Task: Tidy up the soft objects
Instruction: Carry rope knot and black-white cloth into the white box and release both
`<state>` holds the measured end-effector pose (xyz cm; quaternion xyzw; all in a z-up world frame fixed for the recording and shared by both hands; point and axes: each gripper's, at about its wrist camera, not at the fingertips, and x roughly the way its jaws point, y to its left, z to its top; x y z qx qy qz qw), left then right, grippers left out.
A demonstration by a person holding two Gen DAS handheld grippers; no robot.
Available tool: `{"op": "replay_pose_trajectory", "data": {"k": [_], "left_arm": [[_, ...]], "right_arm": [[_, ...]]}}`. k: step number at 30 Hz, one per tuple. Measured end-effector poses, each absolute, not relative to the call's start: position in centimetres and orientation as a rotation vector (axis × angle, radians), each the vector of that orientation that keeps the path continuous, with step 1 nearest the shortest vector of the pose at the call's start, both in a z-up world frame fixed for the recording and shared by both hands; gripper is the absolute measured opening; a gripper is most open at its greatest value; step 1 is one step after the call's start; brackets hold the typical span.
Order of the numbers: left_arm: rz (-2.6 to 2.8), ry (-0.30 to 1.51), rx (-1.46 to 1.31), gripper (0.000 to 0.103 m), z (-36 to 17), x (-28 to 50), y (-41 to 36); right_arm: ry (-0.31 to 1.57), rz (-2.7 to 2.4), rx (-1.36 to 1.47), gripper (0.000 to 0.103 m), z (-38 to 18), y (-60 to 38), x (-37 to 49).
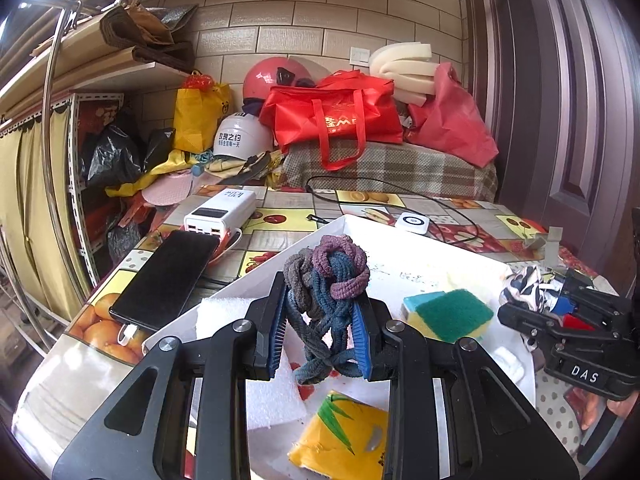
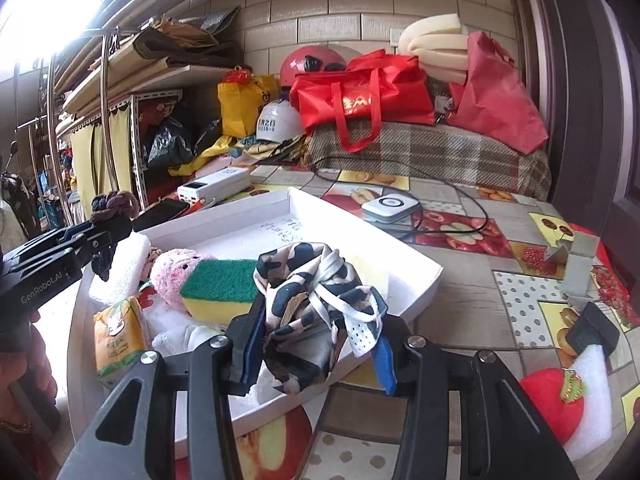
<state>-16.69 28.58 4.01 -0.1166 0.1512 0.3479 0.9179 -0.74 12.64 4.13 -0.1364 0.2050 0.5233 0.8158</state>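
Carrying soft items over white tray (image 1: 460,252): left gripper (image 1: 322,320) clamps tangled hair ties (image 1: 328,280); right gripper (image 2: 316,340) pinches cow-print cloth (image 2: 312,284), likely for sorting.

The white tray's (image 2: 416,280) far half lies bare, while a sponge (image 2: 224,286), pink knit piece (image 2: 176,276), foam block (image 2: 124,268) and yellow packet (image 2: 120,340) crowd its near half.

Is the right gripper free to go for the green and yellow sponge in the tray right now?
Probably not yet. The right gripper is shut on the black-and-white cloth, so its jaws are occupied. The sponge lies close ahead in the white tray with nothing over it; once the cloth is dropped, the way looks open.
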Motion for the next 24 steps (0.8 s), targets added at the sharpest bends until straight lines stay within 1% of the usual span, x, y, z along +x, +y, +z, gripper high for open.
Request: {"op": "replay_pose_trajectory", "data": {"k": [3,8,15,17,18,19,20,21,22,23,24], "left_arm": [[0.714,0.336,-0.268,0.028,3.8,-16.1,29.8],[0.682,0.378,-0.296,0.028,3.5,-15.3,30.5],[0.694,0.412,-0.326,0.028,3.3,-14.5,31.5],[0.697,0.417,-0.321,0.029,3.4,-14.3,31.5],[0.700,0.412,-0.313,0.031,3.4,-14.4,31.3],[0.709,0.404,-0.302,0.040,3.5,-14.5,31.1],[0.727,0.393,-0.288,0.047,3.7,-14.6,30.7],[0.741,0.377,-0.270,0.068,3.8,-14.7,30.3],[0.749,0.359,-0.249,0.089,4.0,-14.9,29.8],[0.751,0.346,-0.225,0.103,4.1,-15.0,29.4],[0.748,0.335,-0.200,0.103,4.2,-15.0,29.0]], "right_arm": [[0.485,1.153,-0.357,0.045,3.5,14.5,-0.8],[0.472,1.145,-0.413,0.045,3.2,17.3,-1.0],[0.516,1.100,-0.373,0.045,3.2,19.6,0.7],[0.515,1.101,-0.368,0.047,3.3,19.5,0.7],[0.508,1.094,-0.363,0.047,3.3,19.4,0.7],[0.505,1.091,-0.359,0.047,3.4,19.3,0.7],[0.502,1.087,-0.356,0.050,3.5,19.3,0.7],[0.496,1.080,-0.355,0.058,3.5,19.2,0.7],[0.489,1.073,-0.355,0.071,3.6,19.2,0.6],[0.481,1.071,-0.354,0.081,3.7,19.2,0.6],[0.471,1.071,-0.353,0.093,3.7,19.1,0.5]]}}
